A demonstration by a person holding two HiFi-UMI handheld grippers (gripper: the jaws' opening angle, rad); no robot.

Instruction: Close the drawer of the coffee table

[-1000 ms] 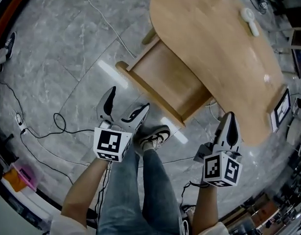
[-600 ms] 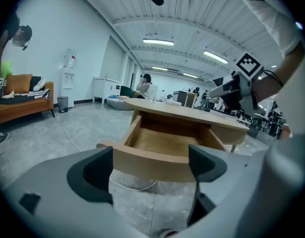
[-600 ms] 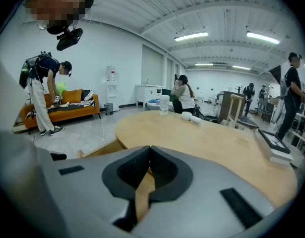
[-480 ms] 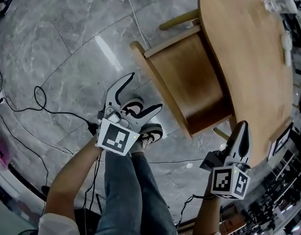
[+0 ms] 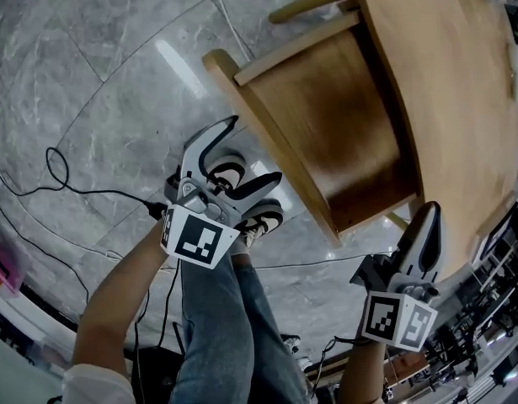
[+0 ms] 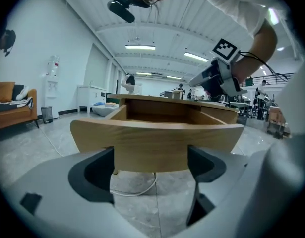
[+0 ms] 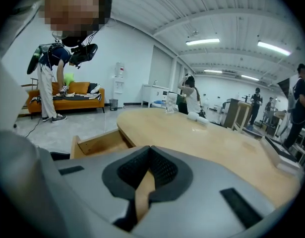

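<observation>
Approach is judged the step in hand: the drawer (image 5: 326,133) is pulled out from the coffee table (image 5: 461,99), its front faced by the wide-spread, empty left gripper (image 5: 257,147); the right gripper (image 5: 427,225) is clamped on nothing. A square push on that front is needed.

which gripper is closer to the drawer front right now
Left. The left gripper faces the drawer front squarely, jaws open, close to it. The right gripper, shut, is off to the side by the table top.
</observation>
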